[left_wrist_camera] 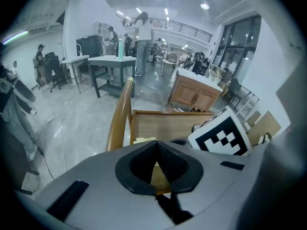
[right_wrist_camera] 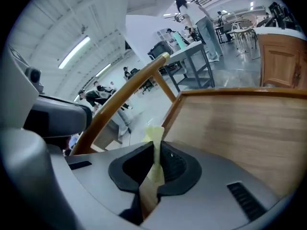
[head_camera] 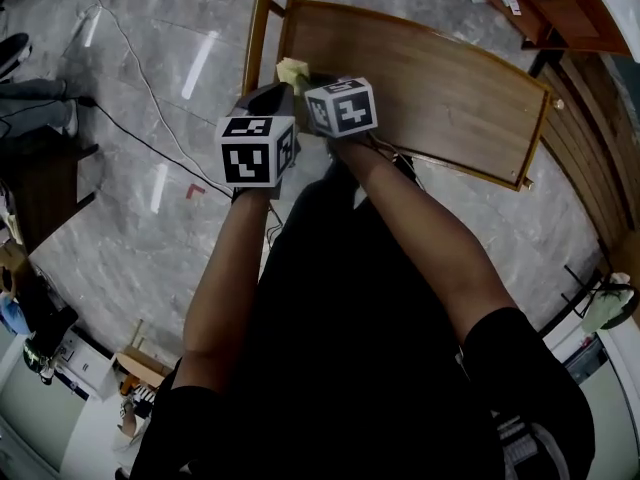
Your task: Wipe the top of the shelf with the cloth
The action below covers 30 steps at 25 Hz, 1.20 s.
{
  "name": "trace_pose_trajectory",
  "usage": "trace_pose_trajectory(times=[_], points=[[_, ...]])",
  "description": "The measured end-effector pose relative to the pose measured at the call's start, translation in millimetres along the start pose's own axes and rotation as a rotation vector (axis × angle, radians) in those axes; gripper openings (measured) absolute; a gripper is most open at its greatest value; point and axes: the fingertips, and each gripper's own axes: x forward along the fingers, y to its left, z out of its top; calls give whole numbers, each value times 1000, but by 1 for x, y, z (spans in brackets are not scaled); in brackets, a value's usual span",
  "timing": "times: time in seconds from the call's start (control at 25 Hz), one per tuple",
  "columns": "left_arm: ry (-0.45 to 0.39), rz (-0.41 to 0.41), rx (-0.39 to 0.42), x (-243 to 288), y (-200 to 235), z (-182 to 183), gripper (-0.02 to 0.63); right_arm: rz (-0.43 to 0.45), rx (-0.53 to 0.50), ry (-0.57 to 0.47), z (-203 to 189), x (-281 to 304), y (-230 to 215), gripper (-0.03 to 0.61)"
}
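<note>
Clamps a thin fold of the yellow cloth [head_camera: 293, 70] in the closed right gripper [right_wrist_camera: 154, 150] at the left end of the shelf top [head_camera: 430, 93], upper centre of frame, left gripper [left_wrist_camera: 156, 145] closed on nothing; may slip free under wiping drag, given so narrow a pinch.

cloth [head_camera: 293, 70] in R gripper [right_wrist_camera: 156, 159] jaws, at shelf top [head_camera: 440, 98] L corner | L gripper [left_wrist_camera: 154, 163] just L
</note>
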Motion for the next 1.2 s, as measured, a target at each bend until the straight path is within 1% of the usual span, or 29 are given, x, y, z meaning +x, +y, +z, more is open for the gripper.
trace_pose_trajectory(times=[0.16,0.32,0.44,0.6,0.72,0.84,0.92,1.12,1.2], points=[[5,-10,-25,-2,10,-3,9,-24,-13,51,-14,24,3,40],[21,-19,-13,-1,12,-6,9,-77,-71,106,-23,29,-4,41],[32,-33,-7,6,7,-6,9,-111,-99,123,-23,23,-16,41],[68,-62,7,25,-12,-12,9,-170,-118,146,-32,-4,-48,41],[99,-88,16,43,-36,-18,9,-204,-109,154,-38,-31,-74,41],[121,-123,24,60,-69,-22,9,-243,-106,158,-44,-62,-103,41],[127,-146,36,70,-92,-21,9,-267,-82,153,-47,-85,-123,41],[141,-206,68,93,-163,-19,9,-305,-9,145,-67,-144,-176,41],[148,-240,86,103,-193,-20,9,-334,-8,135,-71,-168,-197,41]])
